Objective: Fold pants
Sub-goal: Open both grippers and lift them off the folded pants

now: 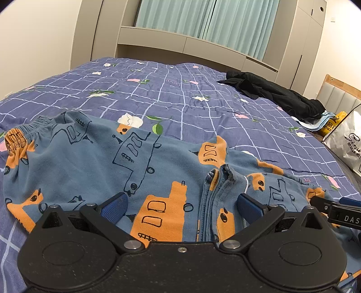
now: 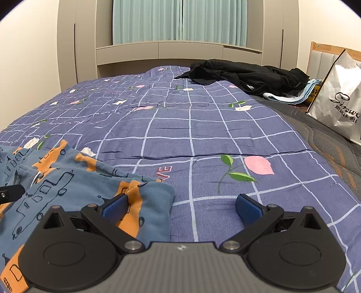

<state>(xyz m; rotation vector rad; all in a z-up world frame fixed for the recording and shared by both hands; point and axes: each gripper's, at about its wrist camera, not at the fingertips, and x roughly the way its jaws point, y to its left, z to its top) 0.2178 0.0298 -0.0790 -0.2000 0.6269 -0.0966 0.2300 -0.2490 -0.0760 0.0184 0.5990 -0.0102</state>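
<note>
The blue pants (image 1: 94, 166) with orange and black truck prints lie folded lengthwise on the purple checked bedspread (image 1: 171, 97), elastic waistband at the left. My left gripper (image 1: 181, 208) hovers open over their near edge, its blue pads either side of the orange print and the crotch seam. In the right wrist view the leg end of the pants (image 2: 74, 187) lies at lower left. My right gripper (image 2: 181, 208) is open, its left pad over the leg's corner, its right pad over bare bedspread (image 2: 203, 126). The right gripper's tip shows at the left wrist view's right edge.
A heap of black clothing (image 2: 246, 76) lies at the bed's far right over light blue cloth. A white shopping bag (image 2: 338, 101) stands on the right side by the wooden headboard. Grey cabinets and teal curtains (image 2: 180, 21) back the bed.
</note>
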